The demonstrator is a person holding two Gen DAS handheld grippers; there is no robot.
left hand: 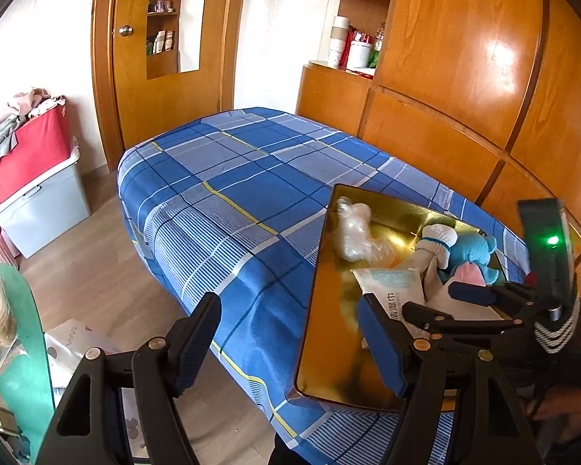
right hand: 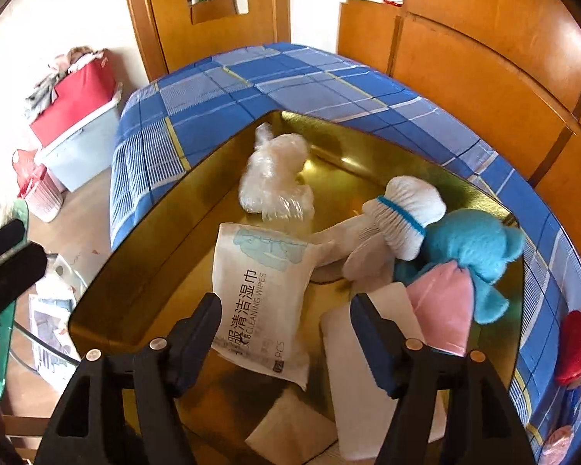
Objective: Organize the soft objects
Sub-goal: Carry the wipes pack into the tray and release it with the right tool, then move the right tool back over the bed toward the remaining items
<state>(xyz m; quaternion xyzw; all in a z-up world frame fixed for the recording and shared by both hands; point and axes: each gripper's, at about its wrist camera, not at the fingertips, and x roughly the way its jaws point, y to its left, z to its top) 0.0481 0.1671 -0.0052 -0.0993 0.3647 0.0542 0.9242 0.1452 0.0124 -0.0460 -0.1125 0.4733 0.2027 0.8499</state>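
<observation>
A gold tray (right hand: 143,271) lies on the blue plaid bed (right hand: 220,89). In it are a wet wipes pack (right hand: 263,294), a crumpled clear plastic bag (right hand: 275,178), a rolled white sock with blue stripe (right hand: 403,213), a blue plush toy (right hand: 476,248), a pink item (right hand: 441,310) and white flat pieces (right hand: 352,368). My right gripper (right hand: 286,325) is open above the wipes pack. My left gripper (left hand: 290,333) is open over the tray's left edge (left hand: 313,294); the right gripper (left hand: 464,302) shows in its view.
A wooden wardrobe (left hand: 464,77) runs along the bed's right side. A door (left hand: 166,58) stands beyond. A red box on a grey bin (left hand: 38,186) stands at the left on the wood floor. A red object (right hand: 573,345) lies on the bed right of the tray.
</observation>
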